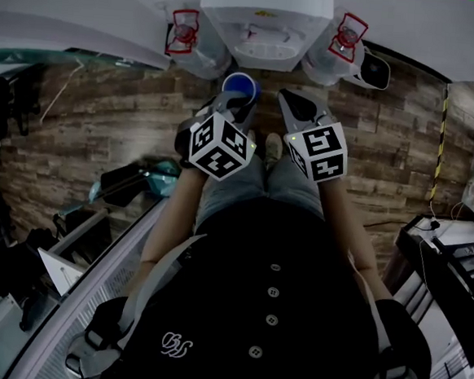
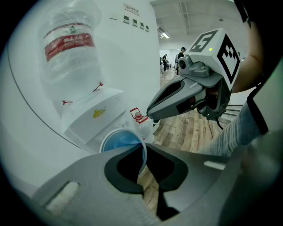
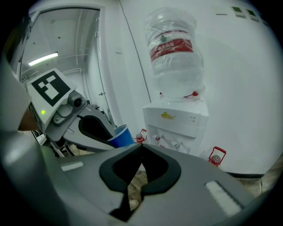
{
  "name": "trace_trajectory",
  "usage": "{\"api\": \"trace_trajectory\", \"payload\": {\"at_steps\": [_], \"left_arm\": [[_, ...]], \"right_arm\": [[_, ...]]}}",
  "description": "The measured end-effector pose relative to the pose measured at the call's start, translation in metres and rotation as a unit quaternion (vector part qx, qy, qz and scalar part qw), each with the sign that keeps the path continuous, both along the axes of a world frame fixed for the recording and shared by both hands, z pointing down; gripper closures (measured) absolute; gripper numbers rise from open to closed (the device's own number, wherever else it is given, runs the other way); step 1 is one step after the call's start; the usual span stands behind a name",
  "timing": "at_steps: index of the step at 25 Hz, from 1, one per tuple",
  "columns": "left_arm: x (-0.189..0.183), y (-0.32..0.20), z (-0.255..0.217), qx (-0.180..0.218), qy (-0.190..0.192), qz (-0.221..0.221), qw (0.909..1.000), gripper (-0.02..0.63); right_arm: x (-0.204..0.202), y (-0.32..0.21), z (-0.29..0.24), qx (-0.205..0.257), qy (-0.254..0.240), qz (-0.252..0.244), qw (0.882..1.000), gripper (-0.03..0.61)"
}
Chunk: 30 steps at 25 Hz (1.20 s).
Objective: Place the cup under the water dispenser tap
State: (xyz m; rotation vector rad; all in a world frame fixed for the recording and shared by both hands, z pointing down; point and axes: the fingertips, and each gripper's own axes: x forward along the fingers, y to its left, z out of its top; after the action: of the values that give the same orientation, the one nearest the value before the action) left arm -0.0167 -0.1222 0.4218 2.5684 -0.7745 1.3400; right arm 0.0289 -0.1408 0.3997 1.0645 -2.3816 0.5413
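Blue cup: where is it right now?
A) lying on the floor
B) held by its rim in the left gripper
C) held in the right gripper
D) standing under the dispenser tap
B: the left gripper pinches the blue cup by its rim in front of the water dispenser, not yet under a tap; the right gripper is shut on nothing.

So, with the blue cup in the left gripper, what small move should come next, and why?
Probably carry the left gripper forward and a little lower, toward the taps. Its jaws pinch the wall of the blue cup, and the cup is held apart from the water dispenser, not yet under a tap. The right gripper is shut on nothing, so it can wait aside.
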Motion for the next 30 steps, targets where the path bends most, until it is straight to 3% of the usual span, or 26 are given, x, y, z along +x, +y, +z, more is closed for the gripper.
{"api": "trace_trajectory", "payload": {"at_steps": [4,17,23,30], "left_arm": [[0.006,0.002,0.011,-0.009,-0.002,0.018,0.9998,0.594],[-0.010,-0.010,0.037,-0.016,-0.003,0.012,0.9998,0.594],[-0.010,-0.014,0.053,-0.019,-0.012,0.037,0.9991,0.594],[-0.008,-0.021,0.078,-0.029,-0.005,0.038,0.9988,0.594]], "right_arm": [[-0.001,-0.005,0.006,-0.006,-0.001,0.004,1.000,0.578],[0.002,-0.023,0.036,-0.014,0.015,0.037,0.999,0.578],[-0.001,-0.025,0.048,-0.014,0.025,0.049,0.998,0.578],[-0.013,-0.022,0.071,-0.023,0.026,0.041,0.999,0.578]]}}
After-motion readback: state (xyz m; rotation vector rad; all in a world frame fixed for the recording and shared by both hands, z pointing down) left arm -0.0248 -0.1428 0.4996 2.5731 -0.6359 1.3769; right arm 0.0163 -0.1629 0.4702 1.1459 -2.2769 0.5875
